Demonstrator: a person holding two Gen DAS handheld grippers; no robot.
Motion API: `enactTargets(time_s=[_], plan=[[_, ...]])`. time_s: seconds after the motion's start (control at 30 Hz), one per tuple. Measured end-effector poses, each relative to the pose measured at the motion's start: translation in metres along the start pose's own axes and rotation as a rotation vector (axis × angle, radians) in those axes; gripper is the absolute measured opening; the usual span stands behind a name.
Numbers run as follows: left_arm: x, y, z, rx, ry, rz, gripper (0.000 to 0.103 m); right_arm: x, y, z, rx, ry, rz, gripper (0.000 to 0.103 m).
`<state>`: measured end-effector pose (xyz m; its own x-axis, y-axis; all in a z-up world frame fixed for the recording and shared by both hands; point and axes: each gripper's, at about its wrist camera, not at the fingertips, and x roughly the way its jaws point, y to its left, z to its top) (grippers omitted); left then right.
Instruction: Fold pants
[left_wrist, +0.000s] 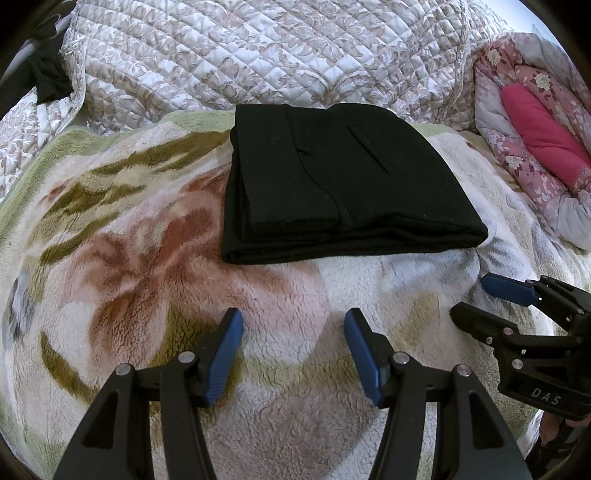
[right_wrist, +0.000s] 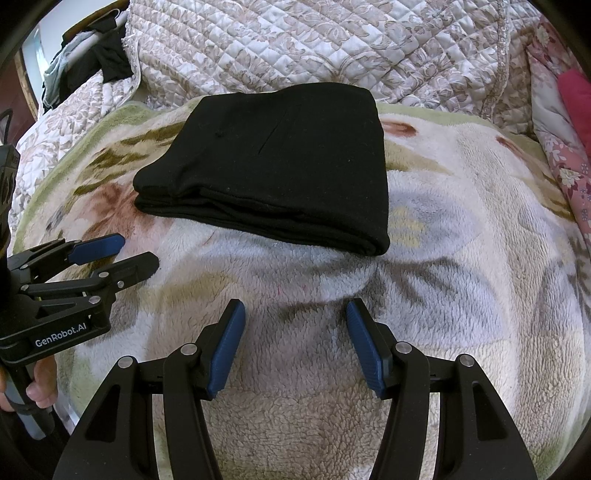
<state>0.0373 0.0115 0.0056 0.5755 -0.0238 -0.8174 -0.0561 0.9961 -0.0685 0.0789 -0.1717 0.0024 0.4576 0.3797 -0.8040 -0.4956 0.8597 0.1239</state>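
Observation:
The black pants (left_wrist: 343, 184) lie folded into a compact stack on the fleece blanket (left_wrist: 147, 258). They also show in the right wrist view (right_wrist: 280, 166). My left gripper (left_wrist: 293, 325) is open and empty, a short way in front of the pants' near edge. My right gripper (right_wrist: 295, 314) is open and empty, also in front of the pants. The right gripper shows at the right of the left wrist view (left_wrist: 469, 295), and the left gripper shows at the left of the right wrist view (right_wrist: 138, 251). Neither touches the pants.
A quilted floral bedspread (left_wrist: 258, 55) rises behind the pants. A pink flowered quilt with a red lining (left_wrist: 535, 140) lies at the right. Dark clothes (right_wrist: 107, 55) hang at the far left. The blanket (right_wrist: 461, 221) spreads around the pants.

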Motion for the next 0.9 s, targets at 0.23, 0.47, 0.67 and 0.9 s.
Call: enactTargets(time_s=[0.23, 0.47, 0.67, 0.9], plan=[[-0.0001, -0.0002, 0.0000, 0.000, 0.000, 0.000, 0.061, 0.0004, -0.0010, -0.0015, -0.003, 0.002, -0.002, 0.058], [0.0002, 0.0004, -0.0006, 0.000, 0.001, 0.001, 0.061, 0.0003, 0.0001, -0.0003, -0.004, 0.001, -0.003, 0.058], [0.0003, 0.0004, -0.0004, 0.002, 0.001, 0.001, 0.061, 0.0001, -0.0006, -0.0008, -0.005, 0.002, -0.002, 0.058], [0.0003, 0.0008, -0.0009, 0.002, 0.001, 0.001, 0.061, 0.0002, -0.0003, -0.0002, -0.006, 0.002, -0.002, 0.058]])
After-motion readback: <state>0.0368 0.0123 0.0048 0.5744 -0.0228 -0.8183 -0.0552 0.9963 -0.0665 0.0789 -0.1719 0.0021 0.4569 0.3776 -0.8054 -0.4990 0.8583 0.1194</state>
